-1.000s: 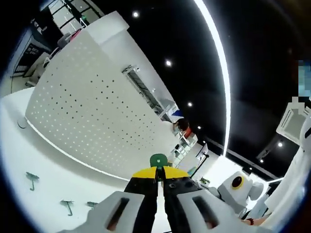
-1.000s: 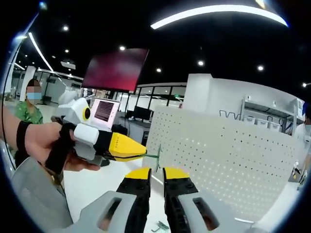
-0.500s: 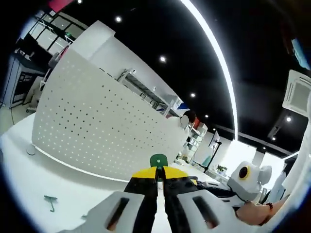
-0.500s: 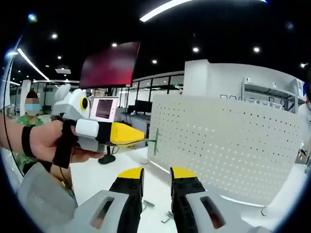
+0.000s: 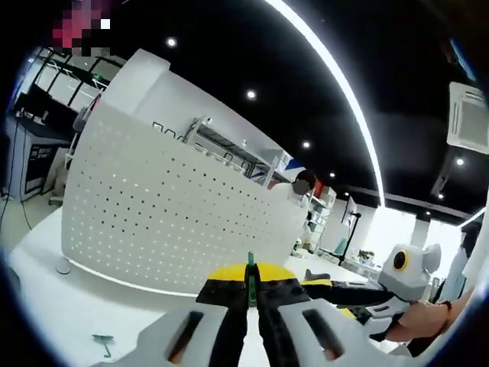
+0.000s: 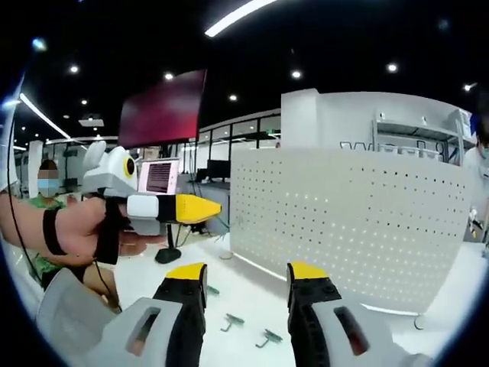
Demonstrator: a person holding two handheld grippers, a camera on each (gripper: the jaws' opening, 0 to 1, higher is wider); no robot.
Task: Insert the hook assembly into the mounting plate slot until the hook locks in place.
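Pegboard (image 5: 176, 222), white and perforated, stands upright on the white tabletop (image 5: 61, 313); in the right gripper view the same pegboard (image 6: 344, 222) rises beyond my jaws, its holes in even rows.

Left hand-held gripper (image 5: 250, 281): yellow-tipped jaws together, clamped on a small green hook (image 5: 250, 267) that stands edge-on between the tips. It is held in the air in front of the pegboard's lower edge, not touching the board as far as I can tell. In the right gripper view I see this left hand-held gripper (image 6: 218, 208) from the side, gripped in my hand (image 6: 84, 229) with a black strap at the wrist, its yellow nose pointing toward the pegboard's left edge; the hook at its tip is too small to make out there.

Right hand-held gripper (image 6: 248, 277): jaws wide apart, holding nothing, raised above the tabletop. It also appears at the lower right of the left gripper view (image 5: 344, 289), its jaws reaching in toward mine.

Spare hooks: one green hook on the tabletop (image 5: 103, 344) in the left gripper view; three more lie loose on the tabletop between my right jaws (image 6: 231, 321), (image 6: 269, 336), (image 6: 212, 290).

Person in green (image 6: 46, 191) stands behind my hand.
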